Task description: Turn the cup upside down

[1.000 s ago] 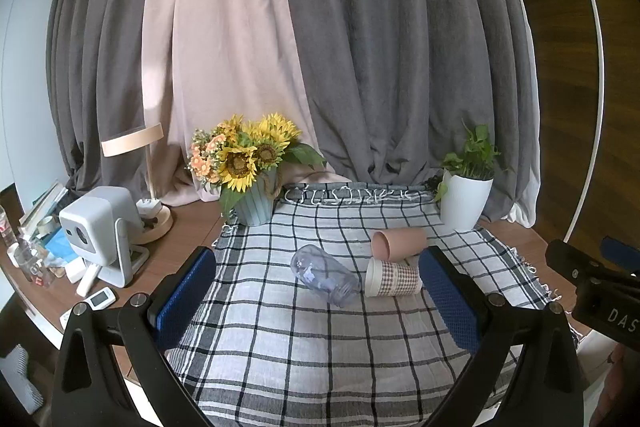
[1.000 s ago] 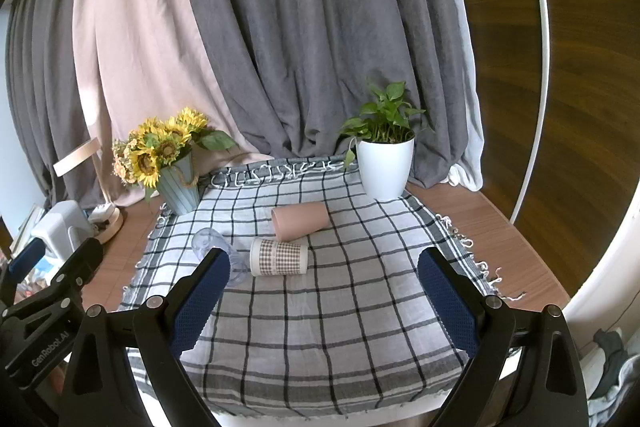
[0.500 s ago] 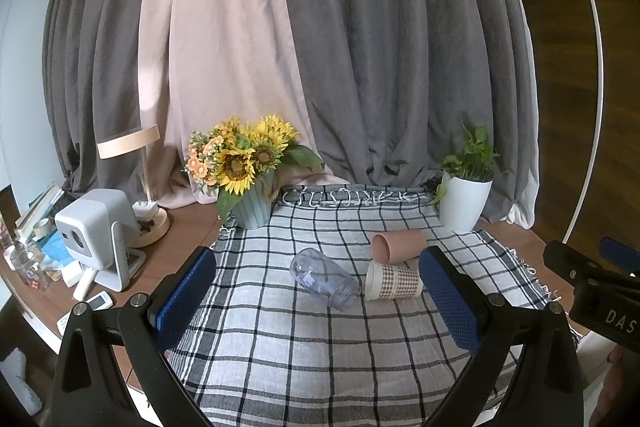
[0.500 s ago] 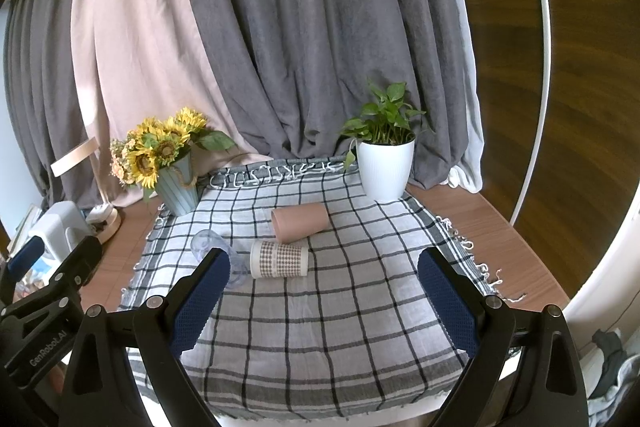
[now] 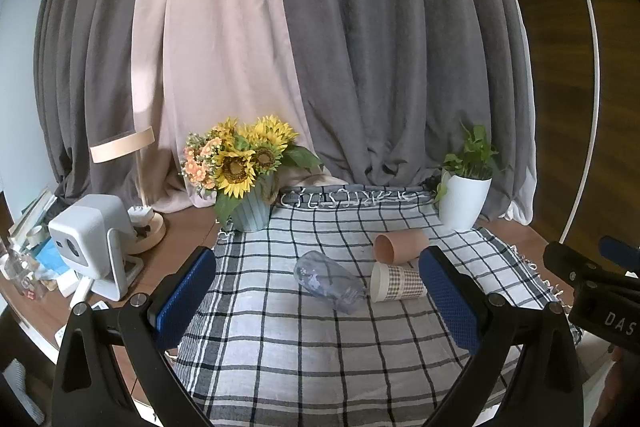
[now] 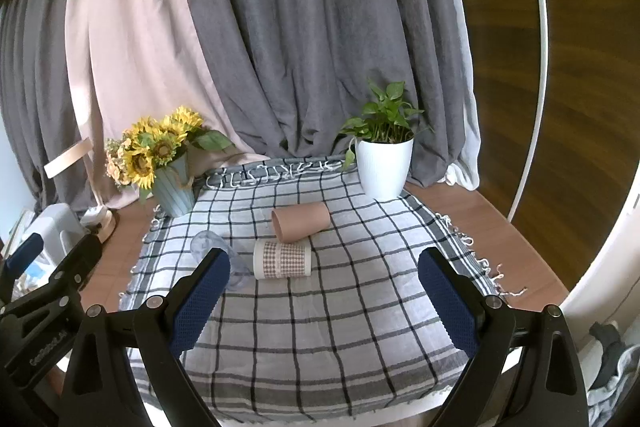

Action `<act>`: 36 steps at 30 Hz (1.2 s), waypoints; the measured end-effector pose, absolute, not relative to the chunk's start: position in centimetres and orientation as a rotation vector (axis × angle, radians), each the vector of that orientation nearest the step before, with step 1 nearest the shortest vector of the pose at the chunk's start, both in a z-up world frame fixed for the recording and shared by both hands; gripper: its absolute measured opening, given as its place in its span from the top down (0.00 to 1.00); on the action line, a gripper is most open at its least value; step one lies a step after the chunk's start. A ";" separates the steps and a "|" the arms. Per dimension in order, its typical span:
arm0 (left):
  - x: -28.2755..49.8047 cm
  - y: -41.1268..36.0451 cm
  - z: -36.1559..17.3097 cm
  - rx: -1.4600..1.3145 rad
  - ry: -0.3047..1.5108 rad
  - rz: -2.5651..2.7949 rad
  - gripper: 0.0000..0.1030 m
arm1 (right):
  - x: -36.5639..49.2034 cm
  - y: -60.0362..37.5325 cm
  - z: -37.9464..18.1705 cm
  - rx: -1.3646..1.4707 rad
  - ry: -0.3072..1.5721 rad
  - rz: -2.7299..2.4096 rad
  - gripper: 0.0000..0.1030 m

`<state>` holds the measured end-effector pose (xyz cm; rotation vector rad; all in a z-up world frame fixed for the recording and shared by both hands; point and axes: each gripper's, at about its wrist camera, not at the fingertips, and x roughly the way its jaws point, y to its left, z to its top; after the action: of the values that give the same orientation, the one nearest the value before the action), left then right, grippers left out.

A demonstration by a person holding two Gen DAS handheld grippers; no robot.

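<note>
Almost nothing has changed over the last second: the left gripper [image 5: 320, 291] and right gripper [image 6: 324, 291] are still held back over the cloth's near edge, jaws spread wide and empty. Mid-cloth, the clear cup [image 5: 330, 282], checked cup [image 6: 283, 259] and, farther back, pink cup [image 6: 301, 221] are left lying sideways. No flip is judged begun.
</note>
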<state>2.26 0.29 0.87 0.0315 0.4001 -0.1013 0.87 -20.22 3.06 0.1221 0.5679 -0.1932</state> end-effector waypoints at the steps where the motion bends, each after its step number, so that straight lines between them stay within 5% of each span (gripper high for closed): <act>1: 2.4 0.2 0.8 0.030 0.400 -0.103 0.00 | 0.8 -20.1 3.0 0.120 0.570 -0.194 0.07; 21: 4.6 1.0 -0.6 0.044 0.480 -0.076 0.00 | 1.4 -19.2 2.4 0.133 0.596 -0.185 0.07; 36: 13.9 -3.1 -3.6 0.018 0.600 0.034 0.00 | 14.6 -23.4 -0.5 0.112 0.725 -0.033 0.07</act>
<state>13.88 -3.05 -3.61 0.0179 0.6001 0.0344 14.59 -23.38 -0.53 0.1125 0.7248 -0.0331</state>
